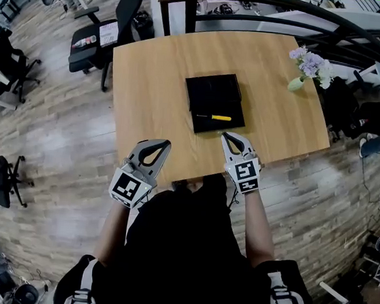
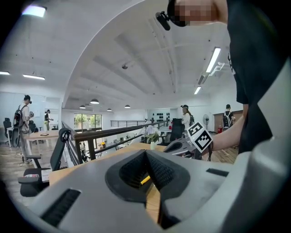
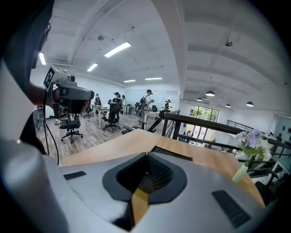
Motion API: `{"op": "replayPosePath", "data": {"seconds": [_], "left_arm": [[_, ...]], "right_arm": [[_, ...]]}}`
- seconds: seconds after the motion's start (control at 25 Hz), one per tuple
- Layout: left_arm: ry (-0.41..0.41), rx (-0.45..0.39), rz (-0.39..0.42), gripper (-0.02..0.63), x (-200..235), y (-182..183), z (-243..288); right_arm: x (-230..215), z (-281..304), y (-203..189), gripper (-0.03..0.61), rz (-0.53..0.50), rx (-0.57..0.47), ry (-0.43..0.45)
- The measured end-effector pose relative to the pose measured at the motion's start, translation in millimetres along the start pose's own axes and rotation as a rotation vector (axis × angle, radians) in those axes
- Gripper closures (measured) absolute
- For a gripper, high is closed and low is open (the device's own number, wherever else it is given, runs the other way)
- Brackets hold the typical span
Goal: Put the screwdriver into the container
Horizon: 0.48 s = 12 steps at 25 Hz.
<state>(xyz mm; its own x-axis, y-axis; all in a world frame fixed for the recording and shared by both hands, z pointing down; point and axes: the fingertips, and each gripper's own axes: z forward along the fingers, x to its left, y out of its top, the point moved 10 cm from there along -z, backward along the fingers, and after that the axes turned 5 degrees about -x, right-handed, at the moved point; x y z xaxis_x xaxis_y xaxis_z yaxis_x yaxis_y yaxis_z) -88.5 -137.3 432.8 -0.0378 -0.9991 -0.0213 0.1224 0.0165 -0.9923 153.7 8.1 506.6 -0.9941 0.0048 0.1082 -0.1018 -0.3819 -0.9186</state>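
Note:
The yellow-handled screwdriver (image 1: 215,117) lies inside the black container (image 1: 211,91) near its front wall, in the middle of the wooden table (image 1: 157,73). My right gripper (image 1: 224,136) is shut with nothing in it, its tip just in front of the container's near right corner. My left gripper (image 1: 167,143) is also shut and empty, over the table's front edge to the left of the container. In the left gripper view a bit of the yellow screwdriver (image 2: 144,180) shows through the gap behind the closed jaws. The right gripper view shows the container (image 3: 170,153) just ahead.
A small vase with purple flowers (image 1: 308,67) stands at the table's far right corner. A black office chair (image 1: 97,39) sits beyond the table's left side. A dark railing (image 1: 267,6) runs behind the table. Wooden floor surrounds it.

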Motion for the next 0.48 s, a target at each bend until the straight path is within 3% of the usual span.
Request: {"op": "replayPosePath", "data": {"seconds": [0.48], "left_arm": [[-0.018, 0.019, -0.002, 0.591, 1.4, -7.8, -41.6]], "right_arm": [[41.4, -13.1, -1.9, 0.549, 0.007, -0.003, -0.043]]}}
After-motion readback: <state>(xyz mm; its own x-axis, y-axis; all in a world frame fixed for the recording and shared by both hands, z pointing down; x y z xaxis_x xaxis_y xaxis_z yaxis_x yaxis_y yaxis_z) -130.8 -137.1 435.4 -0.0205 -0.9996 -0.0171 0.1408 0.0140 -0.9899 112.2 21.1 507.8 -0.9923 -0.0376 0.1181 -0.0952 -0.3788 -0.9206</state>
